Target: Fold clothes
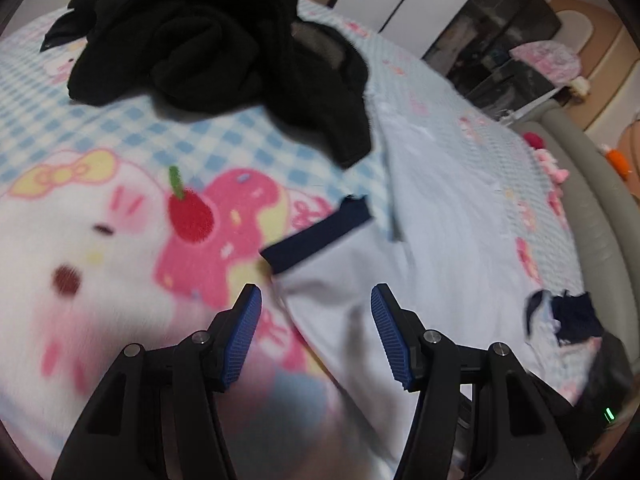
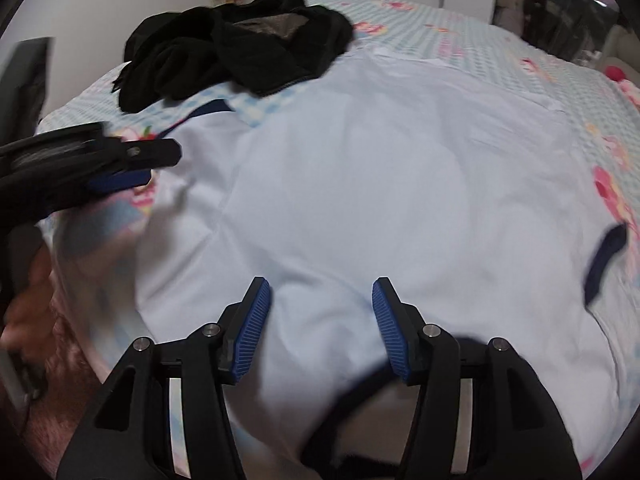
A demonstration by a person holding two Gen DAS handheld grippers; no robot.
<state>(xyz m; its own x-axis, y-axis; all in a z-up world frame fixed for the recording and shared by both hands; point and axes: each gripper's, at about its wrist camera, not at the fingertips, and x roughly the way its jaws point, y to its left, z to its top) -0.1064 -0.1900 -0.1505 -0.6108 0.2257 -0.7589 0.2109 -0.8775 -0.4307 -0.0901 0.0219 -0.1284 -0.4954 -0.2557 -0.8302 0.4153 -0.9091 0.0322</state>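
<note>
Both black blue-padded grippers, left gripper (image 1: 316, 300) and right gripper (image 2: 322, 292), hang open and empty over the pale-blue navy-trimmed cotton shirt (image 2: 380, 184), spread flat for folding; a black garment heap (image 2: 236, 48) lies at eleven o'clock.

The shirt (image 2: 360, 184) is pale bluish white with navy sleeve bands (image 1: 316, 236). At its eleven o'clock, the heap of clothes (image 2: 224, 52) is black. The blanket (image 1: 120, 152) shows blue-and-white checks with pink, yellow and red cartoon prints. The gripper pads (image 2: 252, 332) are blue on black frames.
</note>
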